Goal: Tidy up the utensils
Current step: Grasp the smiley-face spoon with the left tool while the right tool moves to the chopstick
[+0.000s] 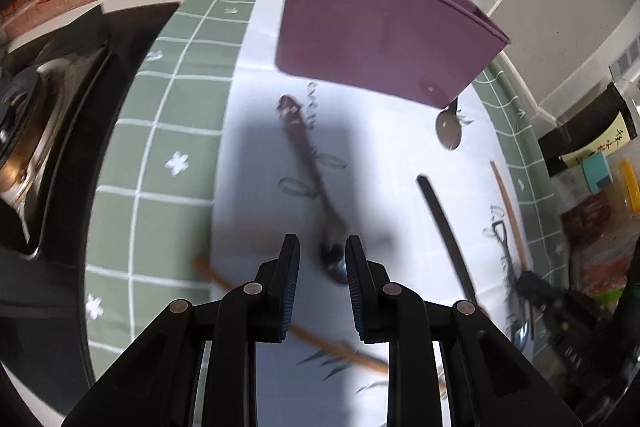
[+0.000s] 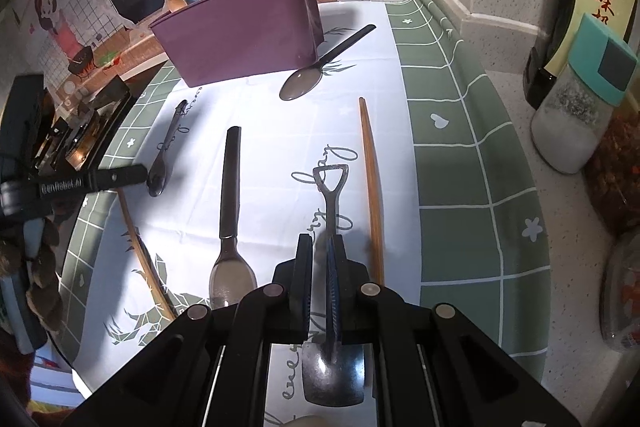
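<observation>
Utensils lie scattered on the table (image 2: 448, 163) before a purple holder (image 2: 240, 39). Right tongs (image 2: 319, 255), nearly closed, pinch the shovel-shaped spoon (image 2: 334, 375) by its handle. Left tongs (image 1: 322, 259) hover parted around the bowl of a dark spoon (image 1: 304, 163), not gripping.

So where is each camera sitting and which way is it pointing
Left wrist: rides the left claw, looking down over the tablecloth toward the purple box; its open fingers straddle a small dark spoon.
Right wrist: rides the right claw, facing the same purple box; its fingers look closed on a shovel-shaped spoon.
Shared: box, tablecloth, the small spoon, and each view shows the other claw.
</observation>
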`<move>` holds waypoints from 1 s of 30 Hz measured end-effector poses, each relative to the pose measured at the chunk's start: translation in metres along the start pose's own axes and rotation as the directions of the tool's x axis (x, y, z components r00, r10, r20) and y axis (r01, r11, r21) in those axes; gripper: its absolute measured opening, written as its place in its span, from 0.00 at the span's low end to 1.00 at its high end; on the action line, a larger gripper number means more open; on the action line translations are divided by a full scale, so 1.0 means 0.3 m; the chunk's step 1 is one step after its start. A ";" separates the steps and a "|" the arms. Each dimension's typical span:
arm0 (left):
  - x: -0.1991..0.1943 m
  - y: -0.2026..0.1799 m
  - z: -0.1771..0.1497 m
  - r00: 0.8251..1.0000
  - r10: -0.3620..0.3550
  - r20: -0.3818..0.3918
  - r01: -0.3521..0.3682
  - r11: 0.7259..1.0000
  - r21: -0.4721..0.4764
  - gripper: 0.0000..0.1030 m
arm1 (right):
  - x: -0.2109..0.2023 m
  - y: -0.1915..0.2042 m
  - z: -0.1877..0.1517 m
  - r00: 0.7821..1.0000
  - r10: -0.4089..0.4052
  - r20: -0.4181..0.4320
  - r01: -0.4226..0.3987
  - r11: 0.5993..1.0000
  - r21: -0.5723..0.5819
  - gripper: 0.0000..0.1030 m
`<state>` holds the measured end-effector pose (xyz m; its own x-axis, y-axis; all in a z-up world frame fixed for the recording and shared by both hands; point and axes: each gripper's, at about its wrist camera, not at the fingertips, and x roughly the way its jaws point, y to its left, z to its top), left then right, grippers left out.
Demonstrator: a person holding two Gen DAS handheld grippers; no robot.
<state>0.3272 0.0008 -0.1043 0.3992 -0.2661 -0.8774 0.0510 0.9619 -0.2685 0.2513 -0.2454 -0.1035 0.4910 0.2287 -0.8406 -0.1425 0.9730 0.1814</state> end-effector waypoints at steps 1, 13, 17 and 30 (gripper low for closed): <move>0.007 -0.013 0.011 1.000 0.009 0.001 -0.009 1.000 0.006 0.24 | 0.001 0.002 0.000 1.000 -0.001 -0.001 0.001 1.000 -0.002 0.09; 0.079 -0.062 0.081 0.992 0.128 -0.010 -0.127 0.990 0.060 0.14 | -0.014 -0.008 -0.007 0.999 -0.032 0.009 0.032 0.999 -0.004 0.09; 0.059 -0.037 0.040 0.995 0.092 -0.029 -0.090 0.993 0.074 0.10 | -0.013 -0.032 -0.008 0.999 -0.051 0.008 0.051 0.999 0.008 0.09; -0.081 0.053 -0.182 0.995 0.025 -0.096 -0.020 0.998 0.058 0.09 | 0.012 -0.108 0.061 0.999 -0.046 -0.001 0.046 0.999 0.000 0.12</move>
<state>0.2684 0.0192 -0.1089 0.3106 -0.2467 -0.9180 0.0961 0.9689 -0.2279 0.2735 -0.2755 -0.1031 0.4961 0.1836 -0.8486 -0.1196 0.9825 0.1427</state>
